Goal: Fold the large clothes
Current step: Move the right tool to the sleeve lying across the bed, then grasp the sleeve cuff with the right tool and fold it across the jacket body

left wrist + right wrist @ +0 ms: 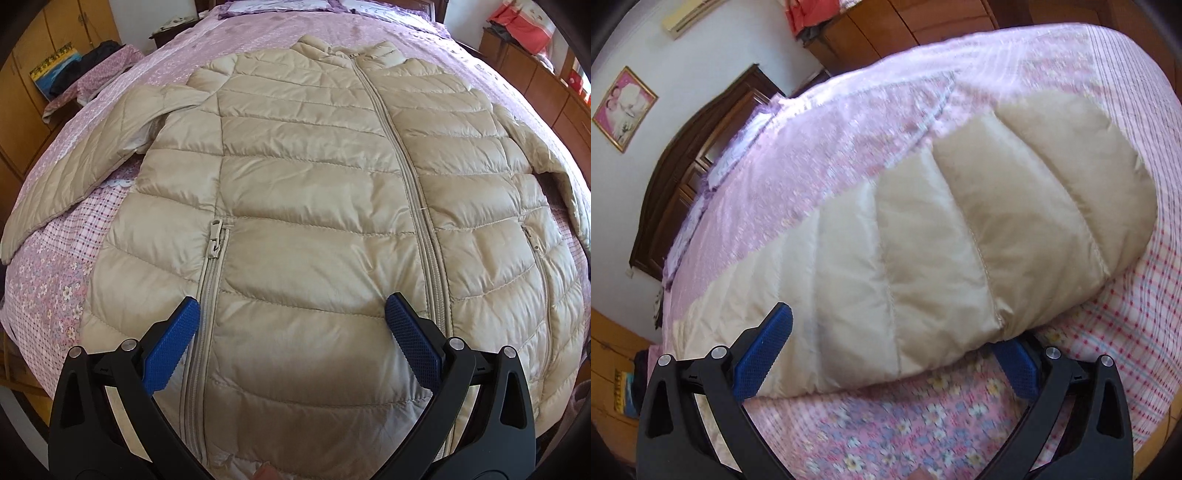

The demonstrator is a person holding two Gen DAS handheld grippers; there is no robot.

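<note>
A beige quilted puffer jacket (317, 206) lies face up and zipped on the bed, collar at the far end, both sleeves spread out to the sides. My left gripper (291, 314) is open and empty, hovering over the jacket's lower front near the hem, between the left pocket zipper (214, 240) and the centre zipper (417, 206). In the right wrist view, one jacket sleeve (960, 240) lies across the bed. My right gripper (894, 332) is open, its jaws standing either side of the sleeve's near edge. The right fingertip is hidden under the sleeve.
The bed has a pink and purple floral and checked cover (55, 288), which also shows in the right wrist view (1108, 332). Wooden cabinets (26, 122) stand at the left, a wooden dresser (535, 85) at the right, a dark headboard (694, 155) at the far end.
</note>
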